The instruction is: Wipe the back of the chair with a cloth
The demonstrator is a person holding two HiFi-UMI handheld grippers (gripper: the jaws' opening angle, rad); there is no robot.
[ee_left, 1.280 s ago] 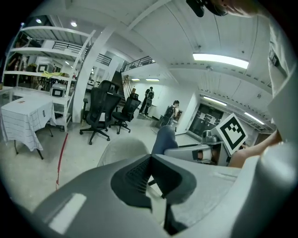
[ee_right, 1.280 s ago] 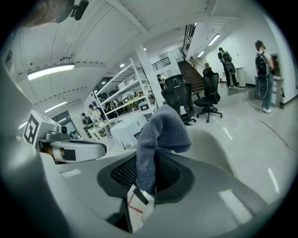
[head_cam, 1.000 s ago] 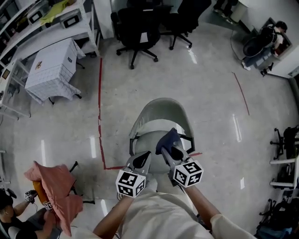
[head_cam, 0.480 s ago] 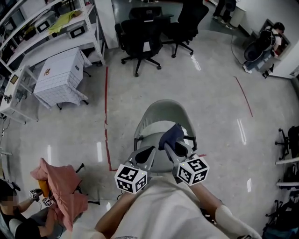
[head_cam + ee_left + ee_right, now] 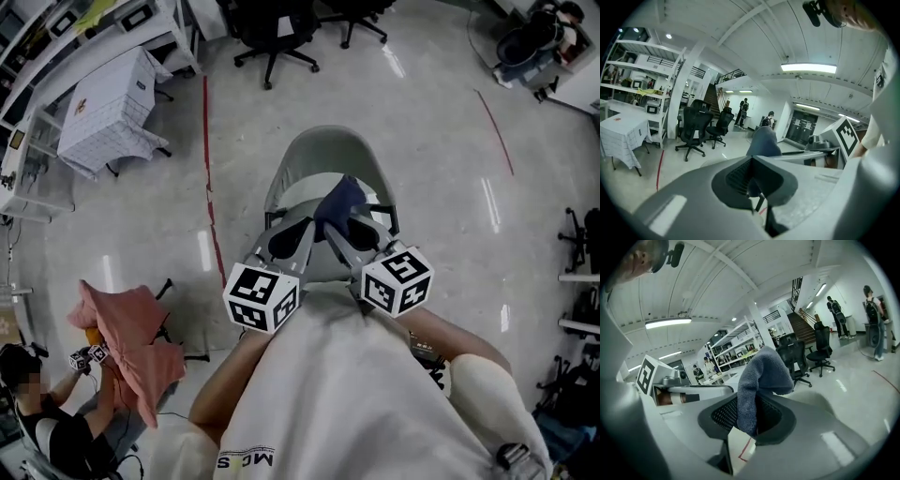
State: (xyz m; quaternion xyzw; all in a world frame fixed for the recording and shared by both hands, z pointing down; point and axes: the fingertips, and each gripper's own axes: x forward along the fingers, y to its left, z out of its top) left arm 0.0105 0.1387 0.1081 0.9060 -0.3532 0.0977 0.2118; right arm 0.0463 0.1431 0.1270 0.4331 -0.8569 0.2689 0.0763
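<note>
1. Both grippers are sitting higher in the head view than half a second ago, and their marker cubes are looming larger; the wearer's pale shirt is now filling much more of the lower frame
2. I am also seeing the chair (image 5: 323,141) riding further up the frame, while the black office chairs (image 5: 272,33) are sliding to the top edge
3. I am watching the right gripper (image 5: 336,225) clenching the cloth (image 5: 339,199); its ribbed dark pads are pinching a fold, and the rest is bulging above the tips in a soft rounded hump
4. The cloth is looking like thick, nappy, dark blue towelling; it is hanging over the seat, just inside the curve of the chair's back, and I cannot tell whether it is touching the shell
5. I am reading the left gripper (image 5: 292,232) as closed on nothing, its tips meeting in its own view; it is hovering just beside the right one, over the seat's near edge
6. The chair's shell is showing as smooth, pale grey-green moulded plastic with a rounded, wrap-around back
7. The floor is gleaming, pale and speckled, with a thin red tape line (image 5: 208,178) running down it
8. At lower left another person is holding a crumpled pink cloth (image 5: 131,337), and a table under a white cover (image 5: 98,108) is standing at upper left
</note>
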